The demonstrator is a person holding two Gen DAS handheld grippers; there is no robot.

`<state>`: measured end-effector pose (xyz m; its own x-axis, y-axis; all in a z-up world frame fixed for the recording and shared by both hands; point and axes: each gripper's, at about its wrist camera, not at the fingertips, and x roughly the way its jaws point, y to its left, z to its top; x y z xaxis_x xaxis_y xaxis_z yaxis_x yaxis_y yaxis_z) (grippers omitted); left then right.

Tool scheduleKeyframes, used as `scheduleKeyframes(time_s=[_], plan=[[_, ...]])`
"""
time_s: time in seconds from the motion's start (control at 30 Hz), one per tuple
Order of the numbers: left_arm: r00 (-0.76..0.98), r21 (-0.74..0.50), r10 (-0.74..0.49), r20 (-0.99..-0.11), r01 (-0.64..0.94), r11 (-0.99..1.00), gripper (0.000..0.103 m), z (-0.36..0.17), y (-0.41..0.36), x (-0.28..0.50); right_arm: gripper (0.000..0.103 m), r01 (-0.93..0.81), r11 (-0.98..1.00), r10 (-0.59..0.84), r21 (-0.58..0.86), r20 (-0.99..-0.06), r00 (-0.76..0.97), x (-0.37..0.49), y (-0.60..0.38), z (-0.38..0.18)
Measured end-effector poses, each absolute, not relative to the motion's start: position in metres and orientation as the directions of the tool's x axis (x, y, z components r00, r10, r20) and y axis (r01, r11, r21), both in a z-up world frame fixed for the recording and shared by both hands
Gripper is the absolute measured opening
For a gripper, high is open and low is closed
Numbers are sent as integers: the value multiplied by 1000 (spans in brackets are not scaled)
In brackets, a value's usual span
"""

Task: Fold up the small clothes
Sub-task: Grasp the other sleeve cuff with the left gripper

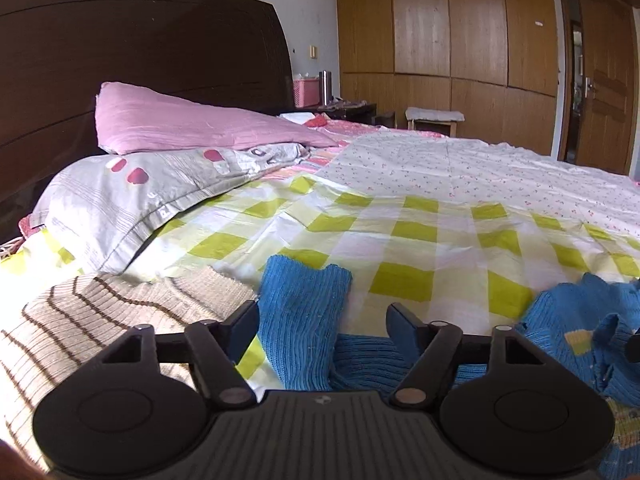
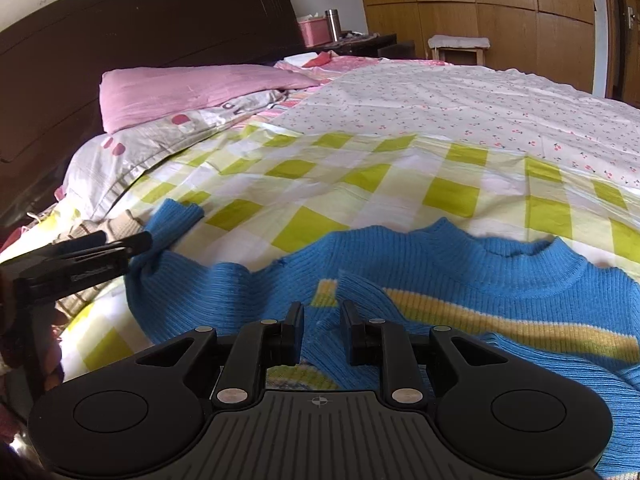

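A small blue knit sweater [image 2: 460, 280] with a yellow pattern lies on the green checked sheet [image 2: 320, 184], collar toward the far side. Its left sleeve [image 1: 300, 312] lies stretched out between the fingers of my left gripper [image 1: 324, 316], which is open around it. The left gripper also shows at the left of the right wrist view [image 2: 132, 248], next to the sleeve cuff [image 2: 176, 216]. My right gripper [image 2: 322, 320] sits low over the sweater's front with its jaws partly apart over a raised fold of knit; I cannot tell whether it pinches the cloth.
A beige striped knit garment [image 1: 120, 312] lies left of the sleeve. Grey and pink pillows [image 1: 168, 160] rest against the dark headboard [image 1: 140, 40]. A floral sheet [image 1: 480, 168] covers the far bed. Wooden wardrobes [image 1: 460, 32] and a stool [image 1: 434, 118] stand beyond.
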<state>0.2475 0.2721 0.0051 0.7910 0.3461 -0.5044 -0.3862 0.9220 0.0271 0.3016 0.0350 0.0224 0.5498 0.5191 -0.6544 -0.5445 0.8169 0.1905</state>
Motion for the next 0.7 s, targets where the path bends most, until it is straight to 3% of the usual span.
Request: scheduleKeyframes(time_s=[0.2,0.27,0.3,0.33,0.5,0.7], plan=[[735,166,381,-560,-351,921,58,-17,270,271,21,-551,803,547,226,-647,532,306,44,21],[721,179,386,-576,-350,919,41,-21,273,272,21,-552,802,549,229,-647,529,306,45,20],[715,158,380,-587,-359,920,27,-22,277,271,21,-553,800,551,231,-646,528,306,45,20],[711,110,365,-601,-379,919,19,-22,284,271,21,-554,799,553,233,-644,528,306,46,20],[753,-72,299,-586,-416,906,16,-12,302,258,21,-556,791,571,255,-634,522,304,47,22],[858,-251,122,-499,-278,927,16,13,280,235,21,-542,765,623,349,-616,482,307,50,25]])
